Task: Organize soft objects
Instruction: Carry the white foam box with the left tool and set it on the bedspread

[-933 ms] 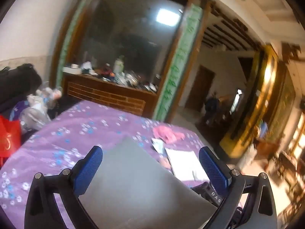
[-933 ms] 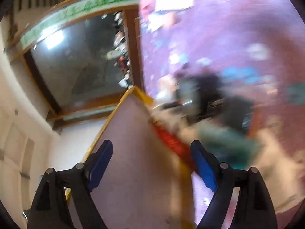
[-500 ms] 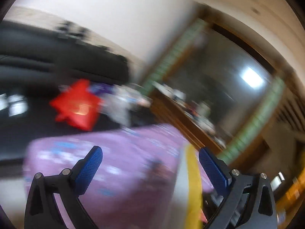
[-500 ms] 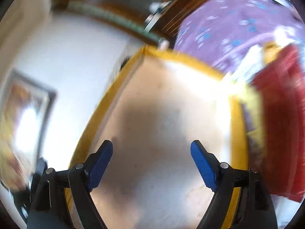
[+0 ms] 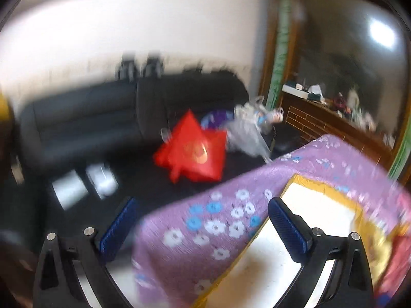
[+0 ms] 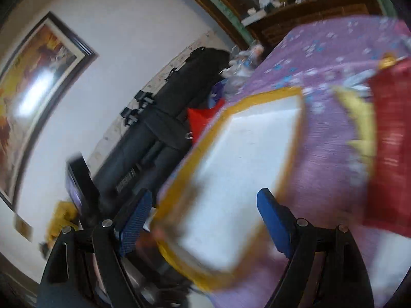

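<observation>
Two hand-held grippers, both spread, flank one yellow-rimmed tray.

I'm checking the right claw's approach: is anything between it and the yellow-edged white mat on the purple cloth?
Nothing visible stands between them. The right claw is open, and the yellow-edged white mat lies directly ahead between its fingers on the purple cloth. The red item sits off to the right, clear of that path.
</observation>
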The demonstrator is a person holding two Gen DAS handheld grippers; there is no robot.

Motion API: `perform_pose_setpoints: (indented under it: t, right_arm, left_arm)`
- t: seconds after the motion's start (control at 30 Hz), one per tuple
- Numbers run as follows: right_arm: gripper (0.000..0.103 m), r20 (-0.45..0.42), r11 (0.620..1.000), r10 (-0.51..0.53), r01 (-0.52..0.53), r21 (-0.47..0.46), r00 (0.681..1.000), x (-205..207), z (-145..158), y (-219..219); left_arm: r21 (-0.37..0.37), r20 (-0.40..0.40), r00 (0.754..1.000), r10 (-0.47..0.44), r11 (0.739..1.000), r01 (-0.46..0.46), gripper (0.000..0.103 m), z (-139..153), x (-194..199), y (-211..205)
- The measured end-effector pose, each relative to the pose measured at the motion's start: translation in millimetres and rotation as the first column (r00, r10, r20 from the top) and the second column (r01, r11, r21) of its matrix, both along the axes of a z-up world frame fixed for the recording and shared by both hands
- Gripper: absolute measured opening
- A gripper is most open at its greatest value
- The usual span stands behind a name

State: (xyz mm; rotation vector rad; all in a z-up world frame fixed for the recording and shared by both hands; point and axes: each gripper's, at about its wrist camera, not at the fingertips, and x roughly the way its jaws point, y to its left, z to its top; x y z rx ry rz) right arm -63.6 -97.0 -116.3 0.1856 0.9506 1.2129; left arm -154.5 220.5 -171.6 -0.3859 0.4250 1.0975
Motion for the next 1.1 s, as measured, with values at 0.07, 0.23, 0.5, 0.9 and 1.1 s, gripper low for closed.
perform_pose_setpoints:
  t: [0.07, 0.23, 0.5, 0.9, 1.1]
  right_arm:
    - [0.084, 0.032, 0.998, -0.060, 0.061, -0.033, 0.998, 20, -11, 4]
    - [0.084, 0.116, 0.988, -0.121, 0.131, -0.082, 0.986, 44, -3, -60]
    - [0.083, 0.169, 0.950, -0.258, 0.282, -0.135, 0.951, 68, -19, -71]
    - [0.082, 0.144, 0.903, -0.391, 0.409, -0.130, 0.909, 166, -65, -57]
    - [0.077, 0.052, 0.906, -0.415, 0.418, -0.064, 0.908, 179, -87, -66]
  left_arm:
    - [0.111, -0.103, 0.995, -0.005, 0.994, 0.017, 0.102, 32, 8, -30]
    - [0.161, -0.133, 0.953, -0.270, 0.943, 0.290, 0.102, 77, 18, -92]
    - [-0.251, -0.079, 0.757, -0.648, 0.748, 0.614, 0.102, 40, 86, -117]
    - [-0.343, 0.003, 0.657, -0.754, 0.616, 0.709, 0.102, 9, 141, -149]
    - [-0.386, -0.019, 0.564, -0.825, 0.527, 0.757, 0.102, 1, 187, -166]
